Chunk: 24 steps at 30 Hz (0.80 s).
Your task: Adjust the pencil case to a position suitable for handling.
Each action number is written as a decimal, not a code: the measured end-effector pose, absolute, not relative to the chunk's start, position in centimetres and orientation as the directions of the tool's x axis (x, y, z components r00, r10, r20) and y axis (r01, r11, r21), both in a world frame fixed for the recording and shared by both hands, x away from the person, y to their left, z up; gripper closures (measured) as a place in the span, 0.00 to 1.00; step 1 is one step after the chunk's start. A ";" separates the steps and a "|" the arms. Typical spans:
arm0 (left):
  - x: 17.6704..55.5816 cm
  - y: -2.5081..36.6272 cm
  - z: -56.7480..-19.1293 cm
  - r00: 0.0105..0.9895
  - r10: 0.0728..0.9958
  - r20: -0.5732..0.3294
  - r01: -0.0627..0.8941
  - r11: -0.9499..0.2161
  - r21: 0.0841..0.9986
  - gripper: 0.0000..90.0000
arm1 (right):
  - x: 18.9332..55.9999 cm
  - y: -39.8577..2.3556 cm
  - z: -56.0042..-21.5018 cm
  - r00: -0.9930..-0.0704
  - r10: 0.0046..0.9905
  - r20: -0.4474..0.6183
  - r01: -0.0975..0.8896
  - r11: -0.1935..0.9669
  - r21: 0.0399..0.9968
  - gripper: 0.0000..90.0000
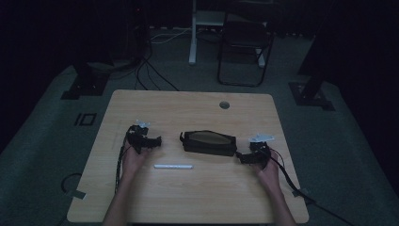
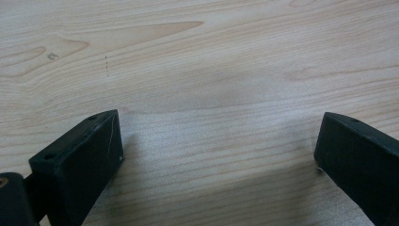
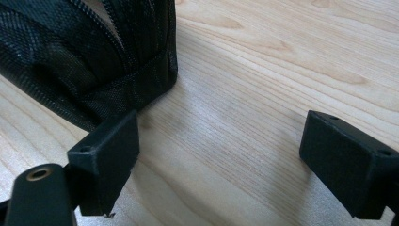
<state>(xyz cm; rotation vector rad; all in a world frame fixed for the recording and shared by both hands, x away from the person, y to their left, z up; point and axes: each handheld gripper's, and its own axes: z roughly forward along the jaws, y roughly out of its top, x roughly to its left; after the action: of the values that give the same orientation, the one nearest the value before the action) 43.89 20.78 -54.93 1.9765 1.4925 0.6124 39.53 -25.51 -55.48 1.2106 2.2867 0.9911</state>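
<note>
A black zip pouch (image 1: 208, 141) lies open in the middle of the wooden table (image 1: 188, 108), its pale lining showing. A white pen (image 1: 173, 166) lies just in front of it. My left gripper (image 1: 154, 141) rests on the table left of the pouch, jaws wide apart over bare wood (image 2: 216, 146). My right gripper (image 1: 241, 157) sits at the pouch's right end, open, with nothing between its jaws (image 3: 221, 160). In the right gripper view the pouch's black mesh end (image 3: 94, 61) lies just beyond one jaw, touching or nearly so.
A round cable hole (image 1: 224, 104) sits near the table's far edge. Cables trail from both grippers toward the near edge. On the dark floor behind stand a folding chair (image 1: 244, 47) and a white post (image 1: 193, 37).
</note>
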 end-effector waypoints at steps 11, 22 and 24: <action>43.4 21.3 -53.9 0.306 0.952 0.013 0.714 -0.238 0.659 0.29 | 39.5 -25.5 -55.5 -0.563 0.826 0.003 0.567 0.384 0.729 0.14; 42.2 20.1 -52.5 0.368 0.930 0.004 0.677 -0.271 0.685 0.48 | 39.0 -25.9 -55.4 -0.532 0.847 0.008 0.572 0.353 0.740 0.28; 41.9 19.7 -52.0 0.379 0.925 -0.005 0.658 -0.266 0.705 0.48 | 38.8 -26.0 -55.2 -0.516 0.857 0.009 0.588 0.347 0.731 0.30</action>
<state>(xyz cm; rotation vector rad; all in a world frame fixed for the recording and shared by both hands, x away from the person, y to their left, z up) 41.94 19.72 -51.97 2.0186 1.3574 0.5542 38.76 -25.96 -55.19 1.2713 2.2388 0.9785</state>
